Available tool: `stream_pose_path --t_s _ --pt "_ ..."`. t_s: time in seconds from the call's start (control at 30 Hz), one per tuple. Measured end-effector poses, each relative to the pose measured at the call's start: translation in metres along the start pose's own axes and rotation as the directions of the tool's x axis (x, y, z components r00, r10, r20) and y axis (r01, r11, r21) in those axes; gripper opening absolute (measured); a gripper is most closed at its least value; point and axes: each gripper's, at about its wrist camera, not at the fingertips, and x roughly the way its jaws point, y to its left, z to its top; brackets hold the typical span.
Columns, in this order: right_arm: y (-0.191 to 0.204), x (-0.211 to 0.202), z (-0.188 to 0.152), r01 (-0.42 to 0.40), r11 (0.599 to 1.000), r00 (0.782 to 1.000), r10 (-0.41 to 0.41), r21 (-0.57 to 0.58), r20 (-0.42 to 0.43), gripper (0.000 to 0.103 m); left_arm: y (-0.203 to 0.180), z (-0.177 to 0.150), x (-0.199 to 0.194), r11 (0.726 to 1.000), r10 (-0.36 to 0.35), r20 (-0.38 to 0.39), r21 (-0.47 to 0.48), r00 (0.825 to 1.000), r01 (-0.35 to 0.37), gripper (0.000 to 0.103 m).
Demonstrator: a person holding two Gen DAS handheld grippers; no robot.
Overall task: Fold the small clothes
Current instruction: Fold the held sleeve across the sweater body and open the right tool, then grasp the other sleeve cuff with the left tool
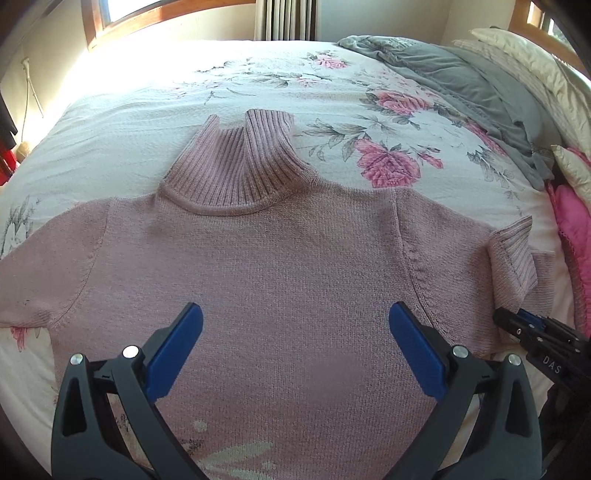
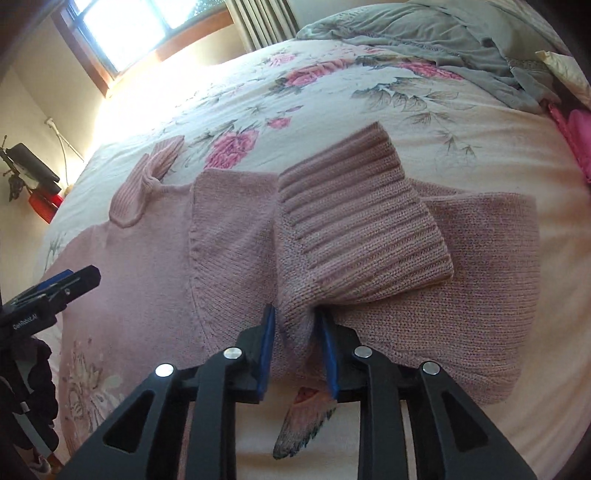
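The right tongs clamp the folded sleeve of the pink knitted turtleneck sweater on the floral bed; the left tongs gape apart above its chest.

A: The sweater is matt pink knit, fine-stitched on the body, with coarse ribbing on the collar at twelve o'clock and the cuff.

B: And the left gripper?

A: Matt black plastic, smooth blue pads, shiny metal pins. The bedspread is soft printed cloth; the window frame at eleven o'clock looks like varnished wood.
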Motion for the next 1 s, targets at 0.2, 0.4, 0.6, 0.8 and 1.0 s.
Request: stream_pose_path --t_s 0.2,0.4,0.6,0.8,1.0 --pt "0.000 -0.013 -0.018 -0.029 0.999 1.000 0.029 -0.016 -0.007 0.035 -0.033 0.002 0.002 0.994 -0.103 -0.022 0.033 0.994 0.103 0.100" --pt "-0.022 -0.042 -0.043 0.029 0.999 0.999 -0.030 0.028 0.025 0.035 -0.094 0.009 0.014 0.969 -0.223 -0.087 0.083 0.971 0.231 0.100" --pt "-0.065 -0.066 -0.059 0.082 0.988 0.995 -0.090 0.135 0.053 0.036 -0.160 0.011 0.047 0.937 -0.307 -0.229 0.096 0.924 0.336 0.099" --pt "-0.088 -0.078 -0.069 0.088 0.974 0.991 -0.106 0.209 0.076 0.036 -0.187 0.003 0.069 0.938 -0.295 -0.285 0.093 0.912 0.333 0.053" --pt "-0.087 -0.084 -0.077 0.100 0.970 0.989 -0.121 0.221 0.082 0.038 -0.152 0.009 0.048 0.905 -0.418 -0.200 -0.010 0.886 0.425 0.010"
